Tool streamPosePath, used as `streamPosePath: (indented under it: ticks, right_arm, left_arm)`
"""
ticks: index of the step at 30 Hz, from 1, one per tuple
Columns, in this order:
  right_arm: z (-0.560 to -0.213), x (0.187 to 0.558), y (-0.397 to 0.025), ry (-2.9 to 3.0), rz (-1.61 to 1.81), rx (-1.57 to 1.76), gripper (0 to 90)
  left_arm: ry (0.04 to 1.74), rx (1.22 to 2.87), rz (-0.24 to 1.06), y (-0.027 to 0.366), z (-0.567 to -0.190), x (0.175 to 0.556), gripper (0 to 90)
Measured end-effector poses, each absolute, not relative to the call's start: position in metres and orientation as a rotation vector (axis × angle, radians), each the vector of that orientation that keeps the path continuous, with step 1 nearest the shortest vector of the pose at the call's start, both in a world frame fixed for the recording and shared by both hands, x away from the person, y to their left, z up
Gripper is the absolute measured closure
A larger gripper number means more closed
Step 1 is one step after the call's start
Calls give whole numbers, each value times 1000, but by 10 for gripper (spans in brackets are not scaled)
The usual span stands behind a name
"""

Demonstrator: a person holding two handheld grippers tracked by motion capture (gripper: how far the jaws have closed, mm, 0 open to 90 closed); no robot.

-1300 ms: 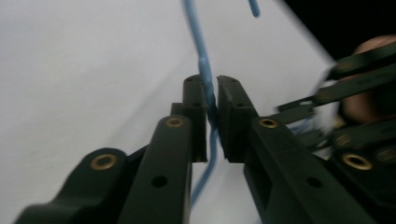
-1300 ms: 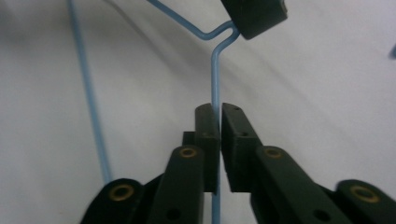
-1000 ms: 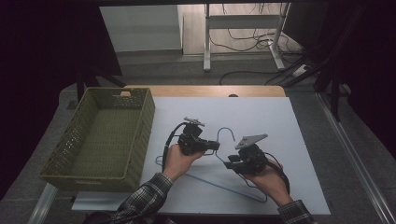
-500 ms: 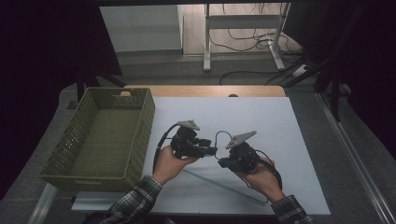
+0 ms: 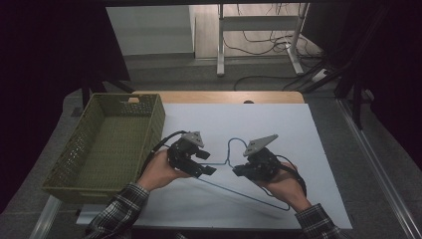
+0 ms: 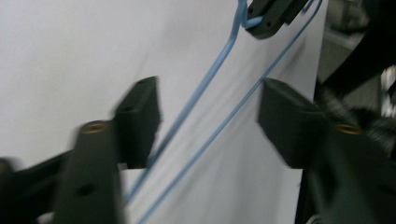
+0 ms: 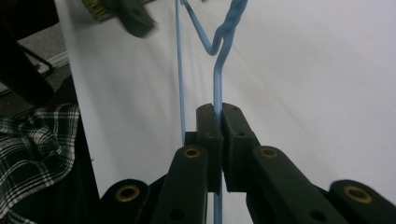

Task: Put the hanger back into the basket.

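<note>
We see a blue wire hanger lying on the white table, with both grippers at it. Our right gripper has its jaws pressed together on one wire of the hanger: in the right gripper view the wire comes out from between the two pads and runs straight ahead to the twisted neck, while a second wire passes just to the left of the jaws, outside them. In the high view this same gripper sits just right of the hanger's neck, below the hook.

Our left gripper has its jaws spread wide. In the left gripper view two wires of the hanger run slantwise through the gap between the pads; the upper wire passes close to the left pad, the lower one nearer the middle, and we cannot tell whether either touches a pad. Farther ahead of these jaws, the other gripper's tips clamp the wire. In the high view a green basket stands behind the left gripper, on the far side from the hanger.
</note>
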State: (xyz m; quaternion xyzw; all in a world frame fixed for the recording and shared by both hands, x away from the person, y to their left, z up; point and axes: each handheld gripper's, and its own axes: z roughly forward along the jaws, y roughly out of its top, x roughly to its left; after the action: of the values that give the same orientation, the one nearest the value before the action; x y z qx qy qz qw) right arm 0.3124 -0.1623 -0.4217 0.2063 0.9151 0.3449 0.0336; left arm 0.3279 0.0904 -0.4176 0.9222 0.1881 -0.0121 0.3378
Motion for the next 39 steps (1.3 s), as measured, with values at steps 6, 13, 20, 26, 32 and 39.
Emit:
streamPosePath:
  ticks: [6,13,20,26,32,39]
  right_arm:
    - [-424,310,-155,2852,1027,568,870]
    - [-424,310,-153,2864,1031,546,870]
    - [-425,310,-153,2852,1013,504,867]
    - [-423,312,-157,2805,1044,520,777]
    - [-411,312,-167,2727,1088,596,559]
    - [-397,308,-188,2631,1162,702,317]
  left_arm:
    - [437,2483,-83,77,-418,336,605]
    - [404,2544,-155,67,-421,341,706]
    - [328,2602,-143,60,-421,337,845]
    - [386,2546,-193,63,-417,336,872]
    - [446,2517,-159,66,-412,336,872]
    - [583,2434,-128,78,-406,341,871]
